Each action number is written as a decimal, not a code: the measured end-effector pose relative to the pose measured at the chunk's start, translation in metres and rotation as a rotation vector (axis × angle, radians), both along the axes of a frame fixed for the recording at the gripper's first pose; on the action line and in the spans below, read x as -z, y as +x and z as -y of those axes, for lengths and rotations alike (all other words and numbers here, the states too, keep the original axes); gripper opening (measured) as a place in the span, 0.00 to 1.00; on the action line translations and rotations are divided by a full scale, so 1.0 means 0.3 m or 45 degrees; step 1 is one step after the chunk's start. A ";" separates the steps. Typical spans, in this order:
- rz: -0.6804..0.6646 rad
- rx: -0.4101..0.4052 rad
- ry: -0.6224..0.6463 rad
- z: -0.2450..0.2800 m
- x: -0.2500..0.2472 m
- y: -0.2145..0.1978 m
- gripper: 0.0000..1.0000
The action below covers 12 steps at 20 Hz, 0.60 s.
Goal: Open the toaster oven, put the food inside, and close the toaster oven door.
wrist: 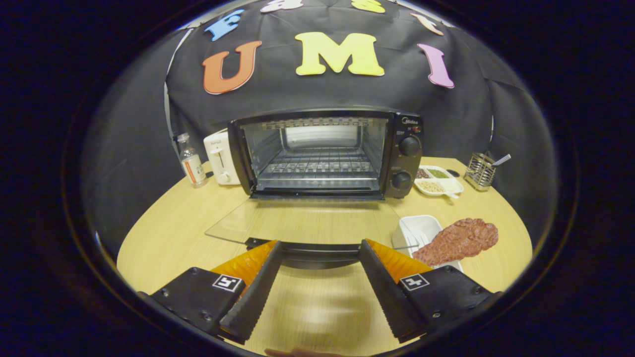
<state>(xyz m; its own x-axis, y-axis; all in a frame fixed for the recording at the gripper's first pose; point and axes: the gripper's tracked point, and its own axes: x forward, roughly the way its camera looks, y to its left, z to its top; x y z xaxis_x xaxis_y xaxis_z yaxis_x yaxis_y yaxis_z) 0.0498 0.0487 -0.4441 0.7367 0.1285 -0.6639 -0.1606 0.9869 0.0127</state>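
A black toaster oven (327, 153) stands at the back of the round wooden table (163, 238). Its glass door (302, 220) hangs fully down and flat toward me, and the wire rack (317, 166) inside is bare. The door's dark handle (317, 250) lies just ahead of my fingertips. My gripper (320, 245) is open, with nothing between its fingers. A flat reddish-brown piece of meat (459, 240) lies on a white dish (419, 230), to the right of the door and just beyond my right finger.
A white toaster (221, 157) and a small clear bottle (191, 161) stand left of the oven. To the oven's right sit a divided white dish of grains (439, 181) and a wire utensil holder (481, 171). Black cloth walls close the booth behind.
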 end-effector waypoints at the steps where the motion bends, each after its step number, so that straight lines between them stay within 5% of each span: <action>1: -0.021 -0.002 0.013 0.005 0.001 0.001 1.00; 12: -0.149 -0.055 0.101 0.160 -0.097 0.044 1.00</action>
<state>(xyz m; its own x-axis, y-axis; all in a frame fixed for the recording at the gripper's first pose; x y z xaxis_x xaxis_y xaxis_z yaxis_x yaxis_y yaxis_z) 0.0630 0.0006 -0.4150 0.6475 0.2135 -0.7316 -0.1956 0.9744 0.1112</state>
